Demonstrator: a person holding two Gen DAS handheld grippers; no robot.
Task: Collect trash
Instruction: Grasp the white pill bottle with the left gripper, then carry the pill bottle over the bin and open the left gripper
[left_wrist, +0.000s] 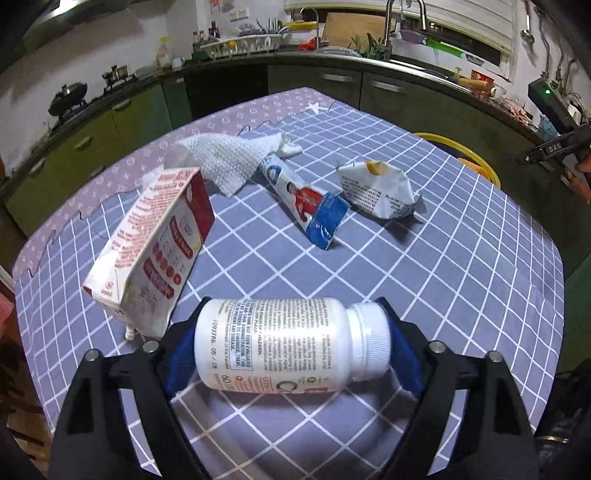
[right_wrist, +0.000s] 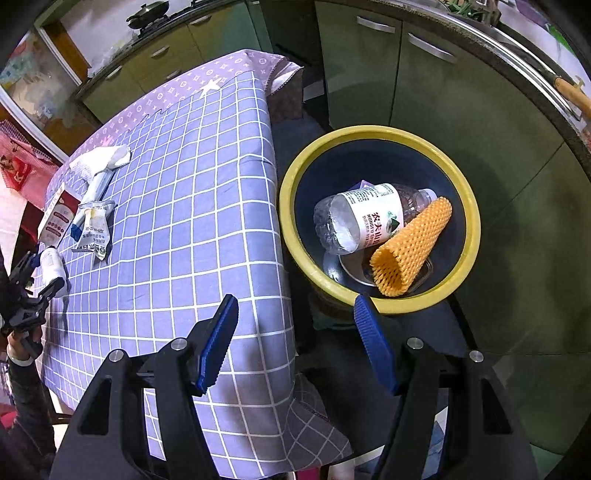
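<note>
My left gripper (left_wrist: 293, 347) is shut on a white pill bottle (left_wrist: 288, 345), held sideways by its base and cap just above the checked tablecloth (left_wrist: 424, 258); both also show in the right wrist view, the bottle (right_wrist: 53, 269) at far left. On the table lie a red-and-white carton (left_wrist: 155, 243), a white paper towel (left_wrist: 229, 158), a blue-and-white wrapper (left_wrist: 306, 199) and a crumpled white packet (left_wrist: 376, 192). My right gripper (right_wrist: 295, 339) is open and empty, over the table edge beside the yellow-rimmed bin (right_wrist: 469, 206).
The bin holds a clear plastic water bottle (right_wrist: 362, 221), an orange foam net sleeve (right_wrist: 410, 247) and a metal lid. Its rim shows past the table's far right edge (left_wrist: 461, 151). Green kitchen cabinets (right_wrist: 443, 103) and a dark counter curve behind table and bin.
</note>
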